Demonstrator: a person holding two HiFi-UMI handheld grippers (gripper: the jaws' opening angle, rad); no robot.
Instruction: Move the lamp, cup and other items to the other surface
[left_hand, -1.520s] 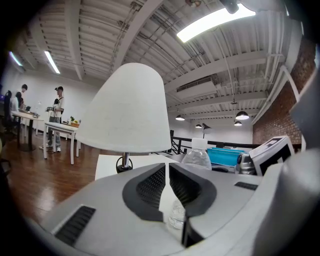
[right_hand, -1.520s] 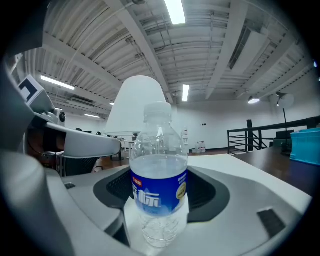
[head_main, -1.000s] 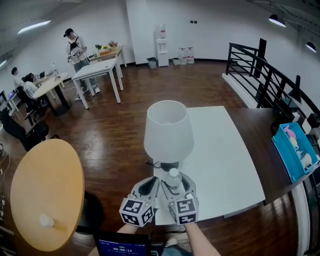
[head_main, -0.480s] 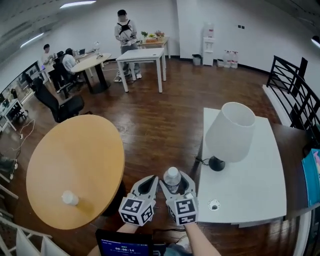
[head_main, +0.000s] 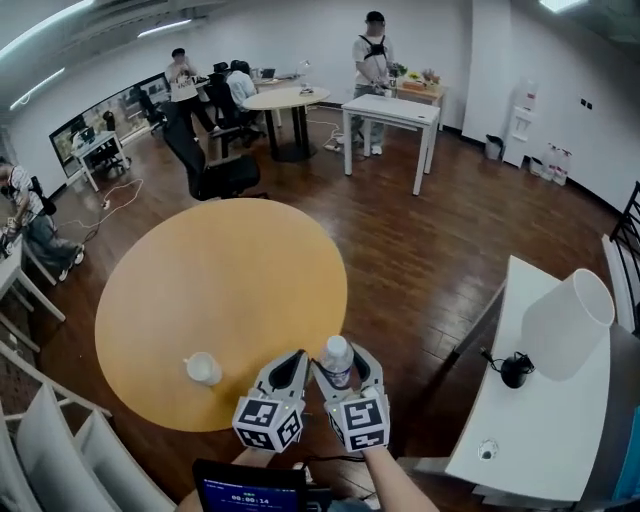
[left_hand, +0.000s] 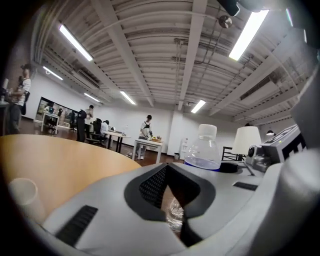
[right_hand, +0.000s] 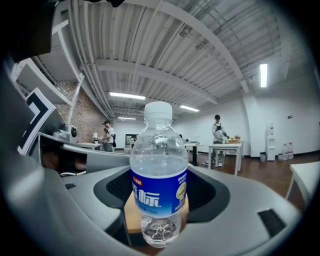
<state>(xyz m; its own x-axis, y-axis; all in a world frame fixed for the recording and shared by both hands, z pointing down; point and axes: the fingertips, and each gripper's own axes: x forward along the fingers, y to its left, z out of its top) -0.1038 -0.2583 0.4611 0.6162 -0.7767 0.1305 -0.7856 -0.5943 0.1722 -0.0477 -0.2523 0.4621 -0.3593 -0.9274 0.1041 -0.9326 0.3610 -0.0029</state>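
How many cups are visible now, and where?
1. The white cup is on the round wooden table, near its edge closest to the camera. Distant tables are too small to check.

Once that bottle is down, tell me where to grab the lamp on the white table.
Probably the dark stem just above the lamp's base, jaws level, coming in from the white table's edge nearest the round table. The shade flares too wide to clamp, and the lamp stands near that edge.

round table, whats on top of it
Only a white cup, near its left front edge, shows on the round table. The left gripper, right gripper and bottle cover part of its near edge.
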